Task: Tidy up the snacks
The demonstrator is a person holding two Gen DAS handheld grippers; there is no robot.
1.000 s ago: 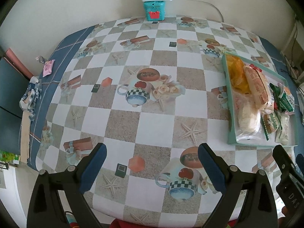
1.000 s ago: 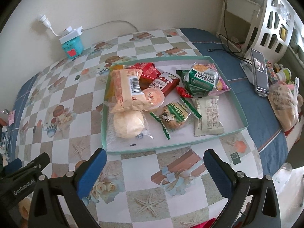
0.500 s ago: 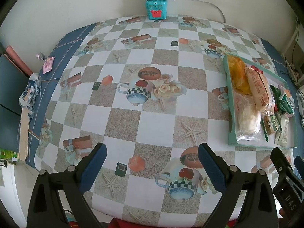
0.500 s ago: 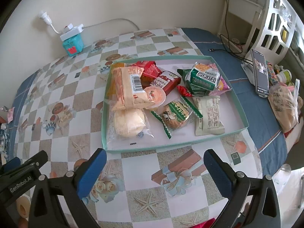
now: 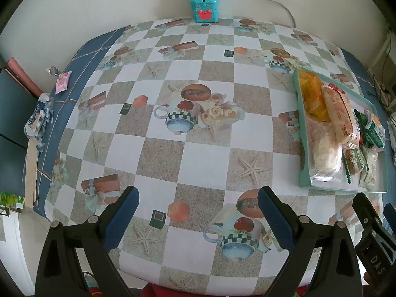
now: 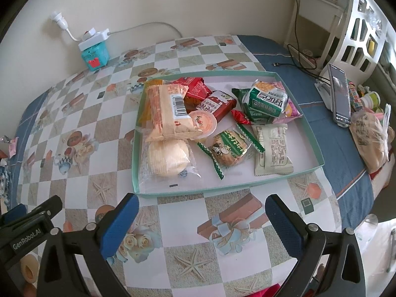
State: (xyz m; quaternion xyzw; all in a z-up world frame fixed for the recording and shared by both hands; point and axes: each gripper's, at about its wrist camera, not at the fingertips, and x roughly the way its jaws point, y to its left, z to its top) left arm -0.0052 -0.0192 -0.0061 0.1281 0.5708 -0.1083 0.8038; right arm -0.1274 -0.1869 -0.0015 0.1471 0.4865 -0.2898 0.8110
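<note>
Both grippers hover empty over the table; snacks sit in teal tray.

Left gripper [image 5: 196, 219] jaws spread wide, nothing btwn, above bare checkered tablecloth [image 5: 163, 153]; tray [image 5: 303, 148] off to its right. Right gripper [image 6: 201, 222] also spread wide & empty, just short of tray's [image 6: 173, 190] near rim. In tray: long wafer pack w/ barcode [image 6: 168, 111] atop round cake in clear wrap [image 6: 165, 159], green-edged biscuit [image 6: 229, 149], beige sachet [image 6: 273, 149], green pack [image 6: 266, 102], red packs at back. Phone [image 6: 340, 96] stands propped beyond tray, on blue cloth.
</note>
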